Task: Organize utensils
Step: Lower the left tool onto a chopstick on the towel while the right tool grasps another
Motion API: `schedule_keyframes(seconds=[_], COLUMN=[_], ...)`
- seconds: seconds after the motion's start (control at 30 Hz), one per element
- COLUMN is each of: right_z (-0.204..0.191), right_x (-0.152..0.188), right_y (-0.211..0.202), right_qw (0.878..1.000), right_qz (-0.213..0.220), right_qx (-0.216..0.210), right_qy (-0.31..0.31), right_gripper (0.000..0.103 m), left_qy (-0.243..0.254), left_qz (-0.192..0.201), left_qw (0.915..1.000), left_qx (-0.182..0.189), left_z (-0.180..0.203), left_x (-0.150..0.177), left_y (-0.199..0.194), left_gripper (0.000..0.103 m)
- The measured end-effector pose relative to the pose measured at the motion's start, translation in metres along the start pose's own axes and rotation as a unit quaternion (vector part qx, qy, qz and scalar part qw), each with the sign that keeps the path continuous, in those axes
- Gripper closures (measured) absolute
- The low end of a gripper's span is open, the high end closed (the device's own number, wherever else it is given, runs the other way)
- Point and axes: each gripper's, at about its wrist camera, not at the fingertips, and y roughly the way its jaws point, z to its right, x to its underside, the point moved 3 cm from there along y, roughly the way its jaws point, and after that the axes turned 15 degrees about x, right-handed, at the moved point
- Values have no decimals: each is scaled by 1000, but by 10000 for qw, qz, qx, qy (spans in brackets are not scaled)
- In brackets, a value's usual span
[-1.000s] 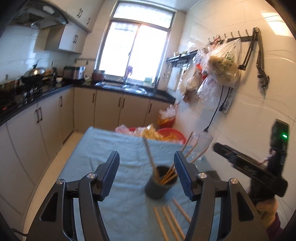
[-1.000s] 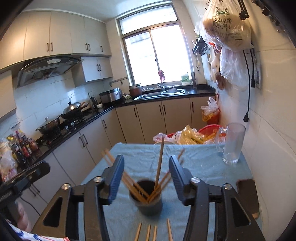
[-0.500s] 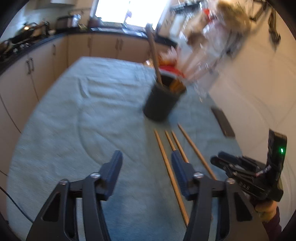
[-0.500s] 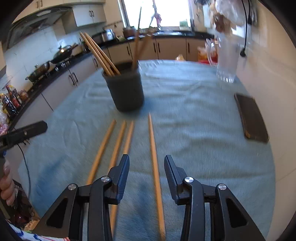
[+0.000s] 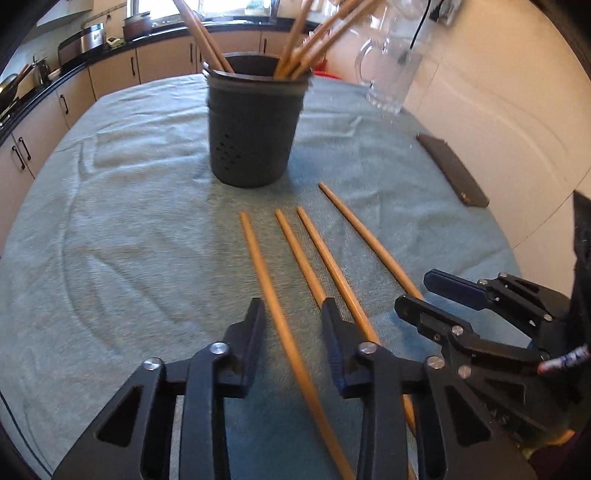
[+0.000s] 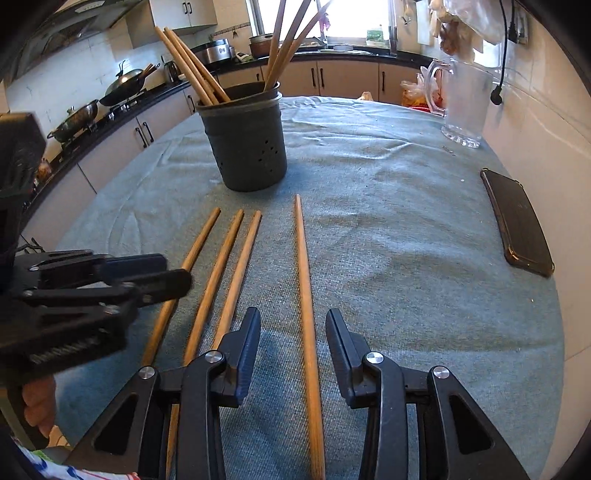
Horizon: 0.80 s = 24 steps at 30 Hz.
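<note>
We close the left gripper [image 5: 293, 332] jaws around the leftmost chopstick [image 5: 258, 258] at lower centre, not yet clamped. The right gripper [image 6: 293, 334] jaws close astride the rightmost chopstick [image 6: 303, 258]. Risk: an off-centre pinch rolls a stick across the cloth-covered surface [image 5: 129, 221].

Bright window [image 6: 354, 18], beige cabinets [image 6: 347, 79], black counter, white tiled wall [image 6: 535, 122].

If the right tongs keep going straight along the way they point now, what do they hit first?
Probably the lone chopstick lying between the closing fingers of the right tongs, then the cloth-covered table under it. The dark holder stands further ahead, though depth is hard to judge.
</note>
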Motion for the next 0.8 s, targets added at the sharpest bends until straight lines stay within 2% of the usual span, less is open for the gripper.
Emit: schedule_keyframes(seconds=[0.07,0.23,0.37,0.5,0.67,0.73,0.8], right_z=[-3,-4,13,23,27,27,26], right_x=[0,-2,0,8,7,2,-2], right_y=[5,14,15,9,10,12,15], right_qw=[9999,9993,9983,9970,9958,9950,9944], right_qz=[-53,-149,-396,-564,-770,-884,-959], right_qx=[104,310,344,366,309,339,359], right_qy=[-96,-135,267,373,377,323,247], right_gripper=[71,94,95,95,89,82,82], left_qy=[-62,-73,27,31,237,408,467], left_qz=[-82,-78,-169,-351,-644,-838,-936], left_qw=[9999,9999,9996,9989,9970,9949,9936], left_qx=[-72,-79,-237,-300,-362,-394,-421], left_z=[-3,-8,-18,-36,-34,-28,-26], left_x=[1,2,6,10,6,3,-1], left_y=[6,4,-8,-21,-21,-16,-10], left_gripper=[93,95,96,96,96,96,96])
